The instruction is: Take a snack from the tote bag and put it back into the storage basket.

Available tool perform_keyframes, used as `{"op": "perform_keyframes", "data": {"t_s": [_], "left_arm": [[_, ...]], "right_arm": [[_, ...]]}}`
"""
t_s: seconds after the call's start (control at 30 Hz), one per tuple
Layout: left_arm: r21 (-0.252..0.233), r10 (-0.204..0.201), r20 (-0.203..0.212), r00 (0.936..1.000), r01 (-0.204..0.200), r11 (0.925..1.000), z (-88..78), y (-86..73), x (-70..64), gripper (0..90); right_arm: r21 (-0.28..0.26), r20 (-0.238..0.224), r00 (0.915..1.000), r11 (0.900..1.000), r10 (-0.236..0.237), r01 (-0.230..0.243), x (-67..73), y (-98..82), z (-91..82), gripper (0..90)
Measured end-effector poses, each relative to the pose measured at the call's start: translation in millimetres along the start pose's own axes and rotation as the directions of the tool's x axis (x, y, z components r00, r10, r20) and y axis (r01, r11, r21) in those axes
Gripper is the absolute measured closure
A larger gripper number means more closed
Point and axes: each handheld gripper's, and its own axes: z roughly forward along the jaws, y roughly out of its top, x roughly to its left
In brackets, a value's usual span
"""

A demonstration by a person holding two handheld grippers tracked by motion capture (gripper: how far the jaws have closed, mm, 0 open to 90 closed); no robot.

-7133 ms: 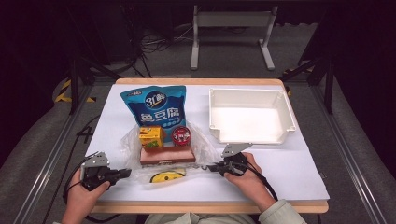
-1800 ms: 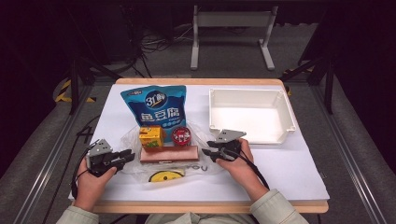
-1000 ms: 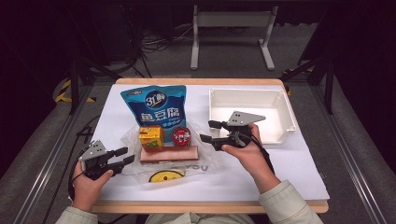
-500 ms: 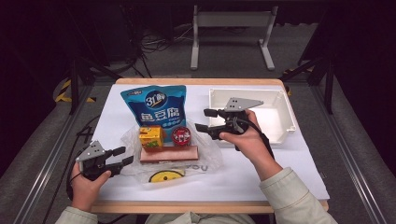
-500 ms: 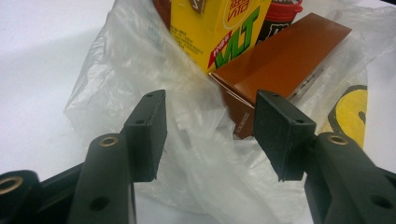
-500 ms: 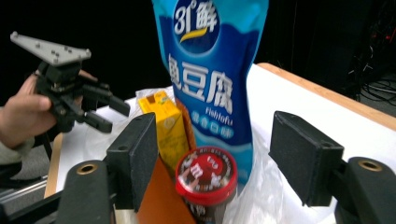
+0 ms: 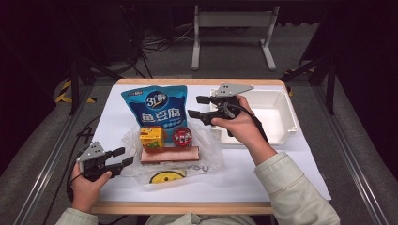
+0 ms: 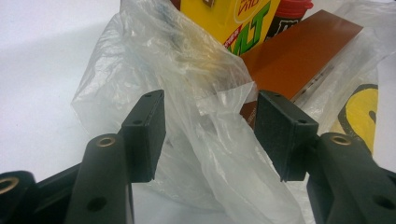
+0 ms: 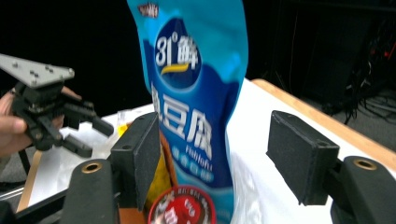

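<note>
Pouch (image 7: pixel 157 107) behind bagged snacks (image 7: pixel 162 140), tray (image 7: pixel 285 108) right

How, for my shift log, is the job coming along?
Nothing looks done: the white tray is empty. In hand: the right gripper, fingers open and just narrowing slightly, faces the blue pouch. Remaining: pouch, yellow carton, red-lidded cup, brown bar, all by the plastic bag.

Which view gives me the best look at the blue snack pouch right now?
The right gripper view: the blue snack pouch stands close ahead, upright, its front print sharp, framed between the open jaws of the right hand-held gripper. The high view shows the whole pouch small, behind the plastic bag. In the left gripper view I can't make it out.
</note>
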Motion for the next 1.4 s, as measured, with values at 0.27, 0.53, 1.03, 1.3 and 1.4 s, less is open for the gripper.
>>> {"op": "perform_keyframes", "data": {"t_s": [0.27,0.53,1.03,1.3,1.4], "left_arm": [[0.024,-0.008,-0.008,0.9999,0.009,0.9997,2.6,-0.5,-0.1,44.2],[0.030,-0.009,-0.017,0.9998,0.009,0.9995,4.3,-0.9,0.7,44.2],[0.026,-0.010,-0.029,0.9995,0.011,0.9996,4.1,-1.0,0.4,41.8],[0.026,-0.008,-0.030,0.9995,0.009,0.9996,4.5,-1.0,-0.1,41.6],[0.028,-0.006,-0.028,0.9996,0.007,0.9996,4.2,-0.9,0.0,41.7]], "right_arm": [[-0.012,-0.019,0.9997,1.000,-0.012,0.011,-7.3,10.0,19.2,33.7],[-0.018,-0.031,0.9991,0.999,-0.028,0.027,-9.5,16.1,33.4,34.0],[-0.055,-0.115,0.9929,0.998,-0.027,0.021,-13.1,21.9,63.4,35.8],[-0.044,-0.153,0.9865,0.998,-0.058,0.052,-9.1,18.7,80.3,39.4],[-0.037,-0.160,0.9847,0.997,-0.070,0.065,-8.4,16.8,86.0,41.5]]}}
